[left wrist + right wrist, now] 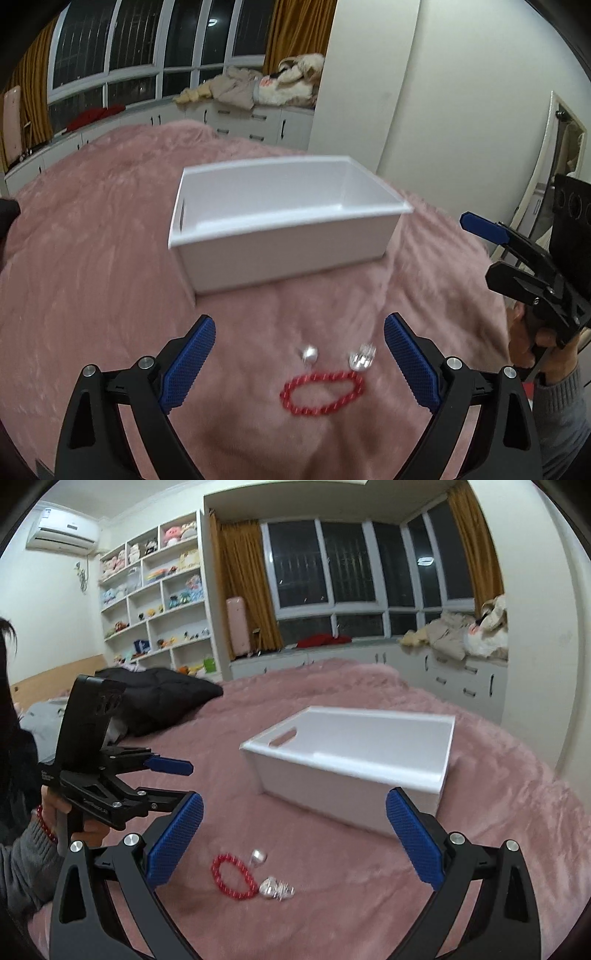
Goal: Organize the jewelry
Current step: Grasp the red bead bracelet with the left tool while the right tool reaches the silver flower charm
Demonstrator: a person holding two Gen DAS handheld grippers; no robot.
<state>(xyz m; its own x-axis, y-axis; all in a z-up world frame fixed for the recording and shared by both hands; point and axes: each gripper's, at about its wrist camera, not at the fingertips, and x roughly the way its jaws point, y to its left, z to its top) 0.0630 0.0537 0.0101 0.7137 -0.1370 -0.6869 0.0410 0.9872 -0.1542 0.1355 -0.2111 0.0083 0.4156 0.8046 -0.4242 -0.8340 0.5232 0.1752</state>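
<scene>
A red bead bracelet (322, 392) lies on the pink blanket, with a small silver piece (309, 353) and a clear sparkly piece (362, 357) just beyond it. My left gripper (300, 363) is open and empty, its blue pads either side of them. A white box (284, 236) with nothing visible inside stands farther back. In the right wrist view my right gripper (295, 843) is open and empty above the bracelet (232, 876), the silver piece (258, 857) and the sparkly piece (276, 888), with the box (354, 771) behind. Each gripper shows in the other's view: the right (524, 258), the left (162, 775).
The pink blanket (92, 277) covers a bed. A dark quilt (162, 698) lies at its far left. White drawers (461, 679) with piled clothes stand under the window, and shelves with plush toys (155, 602) stand by the wall.
</scene>
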